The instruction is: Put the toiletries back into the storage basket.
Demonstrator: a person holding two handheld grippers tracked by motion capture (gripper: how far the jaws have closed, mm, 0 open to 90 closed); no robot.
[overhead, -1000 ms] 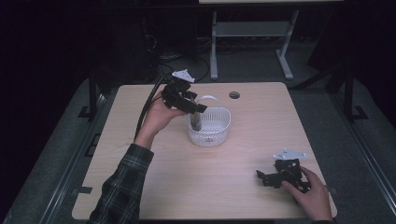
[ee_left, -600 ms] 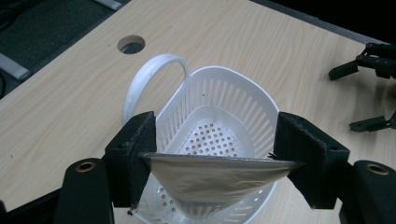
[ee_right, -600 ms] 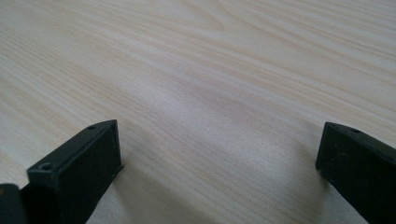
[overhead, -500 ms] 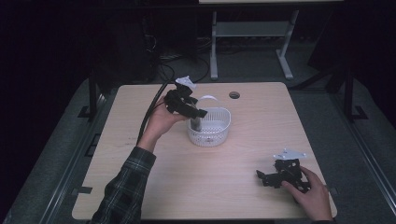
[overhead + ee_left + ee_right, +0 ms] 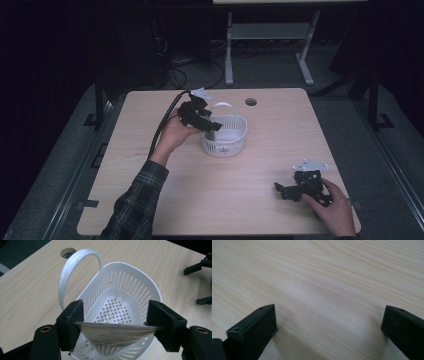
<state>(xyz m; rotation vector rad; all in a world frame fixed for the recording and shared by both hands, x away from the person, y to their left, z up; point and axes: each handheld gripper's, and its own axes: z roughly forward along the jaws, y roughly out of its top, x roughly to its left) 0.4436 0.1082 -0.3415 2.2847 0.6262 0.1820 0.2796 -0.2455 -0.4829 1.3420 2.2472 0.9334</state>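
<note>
So the thing in play is a thin silvery pouch [image 5: 117,332], some kind of foil packet, can't tell what's in it. It's pinched edge to edge between the jaws of the left claw [image 5: 115,322], and it bows downward in the middle, sagging into the mouth of the basket [image 5: 147,290]. That basket is white slotted plastic with a looped handle, sitting toward the far edge of the tabletop [image 5: 150,165], about midway between left and right, near the round cable hole [image 5: 251,102]. From the high view the left claw [image 5: 207,125] hangs just over the basket's near-left rim.

The right claw [image 5: 287,191] is parked down by the near right corner, jaws wide apart with nothing but bare wood between them.

My guess is the pouch is going into the basket. What could go sideways: the grip is only on the two thin edges, so the pouch could slip or buckle out early. Also the jaws sit really close to the rim, so dropping lower could bump the light basket and slide or tip it. And a wide pouch might bridge the rim instead of falling in.
</note>
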